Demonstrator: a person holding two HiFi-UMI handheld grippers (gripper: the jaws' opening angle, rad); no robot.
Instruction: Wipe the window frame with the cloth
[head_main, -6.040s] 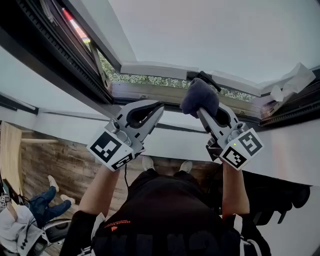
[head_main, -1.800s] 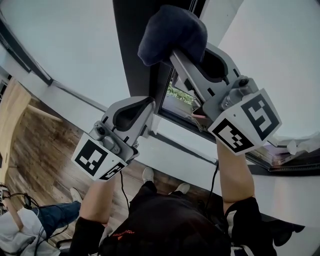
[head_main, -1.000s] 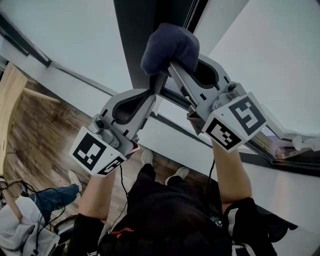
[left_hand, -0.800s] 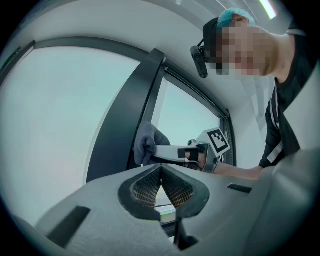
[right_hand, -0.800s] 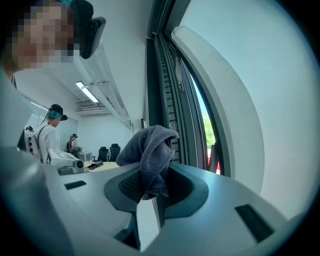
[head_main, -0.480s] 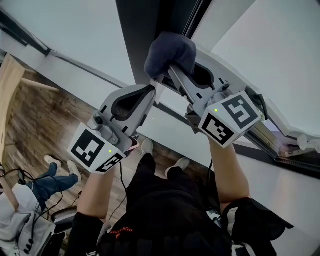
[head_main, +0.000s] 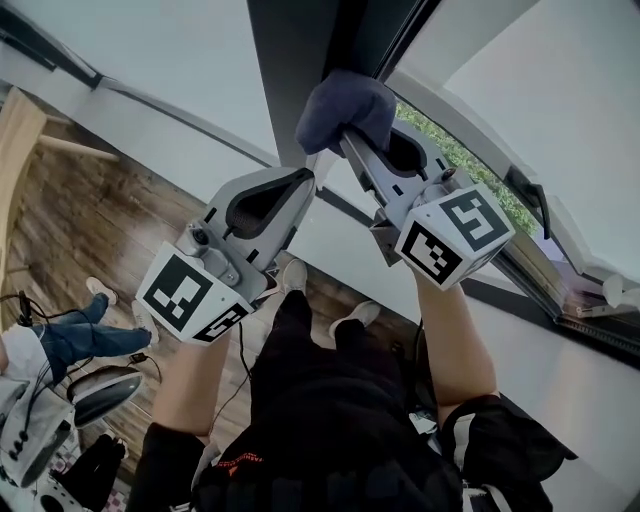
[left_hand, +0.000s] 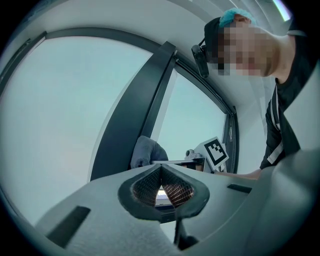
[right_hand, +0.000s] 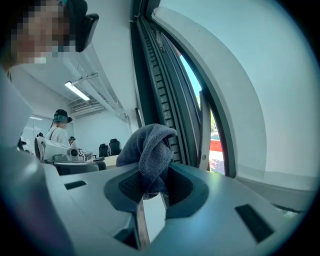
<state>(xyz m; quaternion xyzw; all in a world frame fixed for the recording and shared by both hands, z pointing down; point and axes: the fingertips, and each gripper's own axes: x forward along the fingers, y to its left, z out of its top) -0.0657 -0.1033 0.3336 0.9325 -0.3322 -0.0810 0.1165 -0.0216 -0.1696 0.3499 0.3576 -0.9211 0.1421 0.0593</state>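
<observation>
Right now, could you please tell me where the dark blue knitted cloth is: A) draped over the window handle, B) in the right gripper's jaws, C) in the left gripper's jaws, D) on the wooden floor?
B: the right gripper is shut on the dark blue knitted cloth, up by the dark window frame; the left gripper is shut on nothing.

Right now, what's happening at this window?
A person holds a two-jaw gripper in each hand. The right gripper is shut on a bunched dark blue cloth and holds it up at the dark window frame, apparently to wipe it. The left gripper is shut with nothing in it, just beside the right one.
</observation>
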